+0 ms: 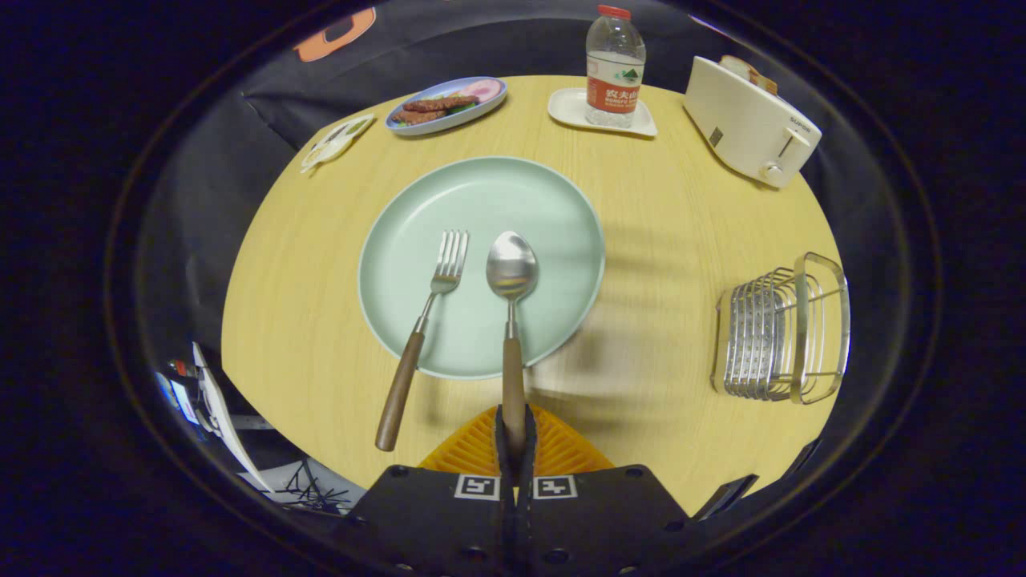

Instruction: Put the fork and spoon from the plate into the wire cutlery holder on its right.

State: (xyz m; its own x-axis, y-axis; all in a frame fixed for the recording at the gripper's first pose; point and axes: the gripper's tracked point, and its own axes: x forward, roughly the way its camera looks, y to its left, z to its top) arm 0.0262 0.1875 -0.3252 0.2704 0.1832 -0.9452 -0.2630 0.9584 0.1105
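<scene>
Gripper view: tool (514, 437) clenched on spoon (511, 320) handle end, bowl resting on plate (553, 216) beside fork (423, 328), both handles overhanging near rim. Wire cutlery holder (781, 332) at counter (673, 240) right edge, bare wood between. Toaster (749, 120) at far right corner.

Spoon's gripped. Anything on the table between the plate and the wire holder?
No. In the gripper view, bare table separates the plate from the wire holder. The gripper is shut on the spoon.
</scene>
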